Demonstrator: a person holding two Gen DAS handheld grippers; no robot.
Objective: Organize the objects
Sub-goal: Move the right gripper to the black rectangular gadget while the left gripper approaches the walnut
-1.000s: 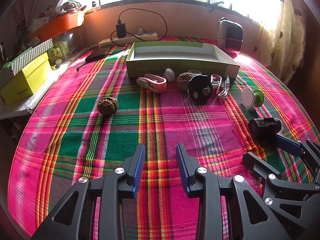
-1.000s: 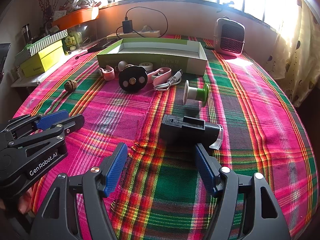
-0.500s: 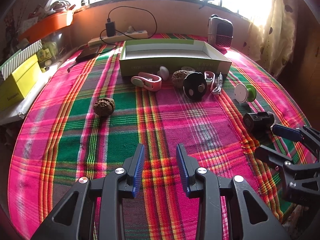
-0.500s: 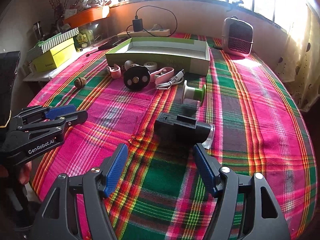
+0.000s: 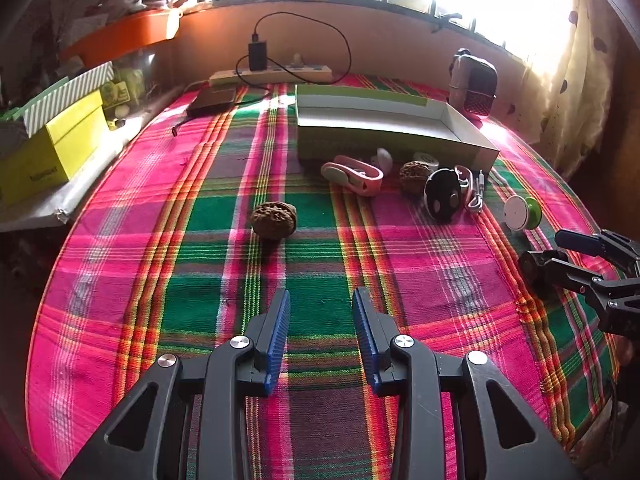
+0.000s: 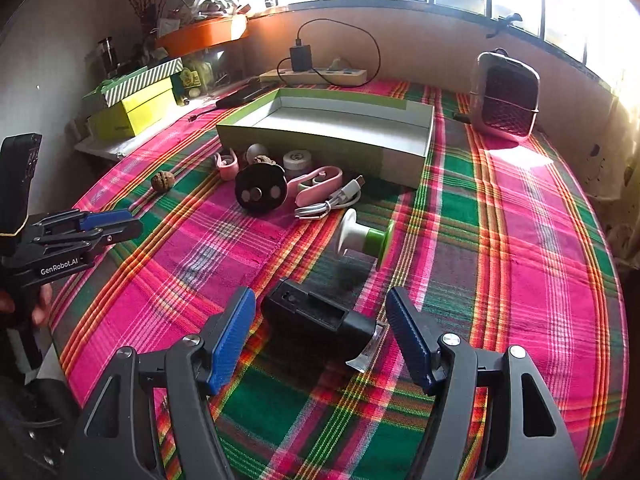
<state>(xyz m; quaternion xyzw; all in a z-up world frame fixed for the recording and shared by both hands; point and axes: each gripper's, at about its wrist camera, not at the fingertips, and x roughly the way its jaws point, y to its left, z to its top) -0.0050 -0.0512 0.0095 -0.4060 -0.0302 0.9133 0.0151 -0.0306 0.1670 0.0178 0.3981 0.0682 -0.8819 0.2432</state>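
Note:
My right gripper is open, low over the plaid cloth. A black boxy device with a clear tip lies between its blue pads, and I see no pad pressing on it. In the left wrist view the same device sits at the right edge with the right gripper around it. My left gripper stands open over bare cloth, holding nothing, and a walnut lies ahead of it. An open green box stands at the back.
In front of the box lie a pink clip, a black disc, a white cable, a second walnut and a green-and-white spool. A small heater stands back right. Yellow boxes sit off the left edge.
My right gripper has moved forward, so the black device now lies between its fingers. My left gripper has shifted left, and the walnut now sits nearly straight ahead. Neither gripper's opening has visibly changed.

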